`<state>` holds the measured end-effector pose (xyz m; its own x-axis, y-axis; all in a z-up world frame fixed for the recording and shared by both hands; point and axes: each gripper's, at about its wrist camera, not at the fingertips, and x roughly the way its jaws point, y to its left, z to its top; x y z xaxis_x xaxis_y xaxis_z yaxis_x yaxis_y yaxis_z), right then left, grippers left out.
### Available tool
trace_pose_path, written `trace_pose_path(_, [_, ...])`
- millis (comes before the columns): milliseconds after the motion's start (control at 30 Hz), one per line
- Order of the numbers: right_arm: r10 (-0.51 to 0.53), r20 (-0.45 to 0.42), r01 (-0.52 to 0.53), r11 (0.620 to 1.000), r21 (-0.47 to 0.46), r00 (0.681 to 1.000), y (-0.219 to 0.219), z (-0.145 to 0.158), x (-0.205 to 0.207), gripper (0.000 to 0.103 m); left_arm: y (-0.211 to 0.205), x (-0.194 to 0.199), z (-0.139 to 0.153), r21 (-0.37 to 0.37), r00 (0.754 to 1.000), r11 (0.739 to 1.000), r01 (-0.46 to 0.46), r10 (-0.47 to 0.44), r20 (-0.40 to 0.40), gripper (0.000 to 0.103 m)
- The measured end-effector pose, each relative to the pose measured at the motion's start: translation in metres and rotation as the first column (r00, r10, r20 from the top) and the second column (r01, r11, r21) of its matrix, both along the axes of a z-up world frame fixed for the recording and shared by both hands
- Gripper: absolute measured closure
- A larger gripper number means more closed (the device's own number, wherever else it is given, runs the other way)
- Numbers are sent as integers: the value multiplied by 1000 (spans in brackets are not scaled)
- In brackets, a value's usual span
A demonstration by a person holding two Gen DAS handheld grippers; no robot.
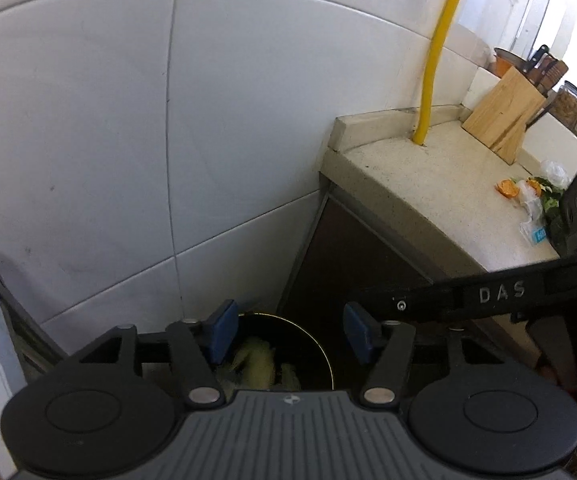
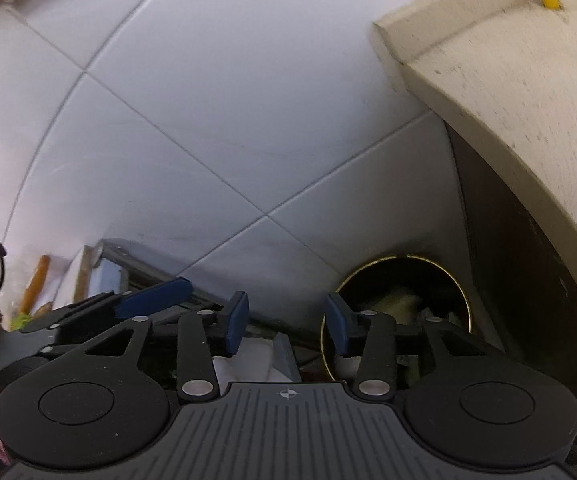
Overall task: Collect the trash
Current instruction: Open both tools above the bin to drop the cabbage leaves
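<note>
Left gripper (image 1: 290, 334): its blue-padded fingers (image 1: 221, 332) stand wide apart with nothing between them, hanging over the mouth of the bin.
Right gripper (image 2: 286, 326): its fingers (image 2: 235, 322) are spread wide too and hold nothing; the right one crosses the bin's rim in its own view, though whether it touches I cannot tell.
Trash bin (image 1: 316, 348): a dark round bin with a thin gold rim, standing on the floor in the corner where the tiled wall (image 1: 128, 140) meets the dark cabinet side (image 1: 348, 256).
In the bin: pale yellow-green scraps (image 1: 258, 364) lie inside, partly hidden by the left gripper's body.
Trash on the tabletop (image 1: 428, 184): a small heap (image 1: 534, 196) of orange peel, crumpled clear plastic, green leaves and a blue-labelled wrapper lies near the front edge, well apart from the bin.
Around it: a wooden knife block (image 1: 504, 116) stands toward the back, jars (image 1: 568, 102) behind it, and a yellow pipe (image 1: 436, 56) runs down the wall into the tabletop.
In the way: the right gripper's black body, marked DAS, crosses the left view in front of the tabletop edge.
Left of the bin: a grey metal frame (image 2: 148, 268) leans along the wall; what lies behind it is blurred.
</note>
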<state>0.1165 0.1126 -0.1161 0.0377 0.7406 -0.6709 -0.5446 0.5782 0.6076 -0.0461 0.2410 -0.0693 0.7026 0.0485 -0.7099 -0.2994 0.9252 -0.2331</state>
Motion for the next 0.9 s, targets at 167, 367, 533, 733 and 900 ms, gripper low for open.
trace_pose_path(167, [-37,-26,37,999,-2,999,-10,-9,0,47,11,-3,-2,-55,999,998,-35,36,10,48])
trace_pose_path(367, [-76,-33,76,997,0,997,-24,-9,0,43,13,-4,-4,-67,999,997,-50,50,8,48])
trace_pose_path(533, [-94,-18,94,996,4,995,-33,-3,-6,42,11,-3,-3,-47,999,998,-45,45,9,47])
trace_pose_path(733, [-105,5,105,994,-2,994,-39,5,-13,39,9,-3,-4,-36,999,999,-40,40,2,47])
trace_pose_path(900, [-112,27,112,994,3,993,-42,14,-21,36,7,-3,-3,-22,999,999,-31,31,4,42])
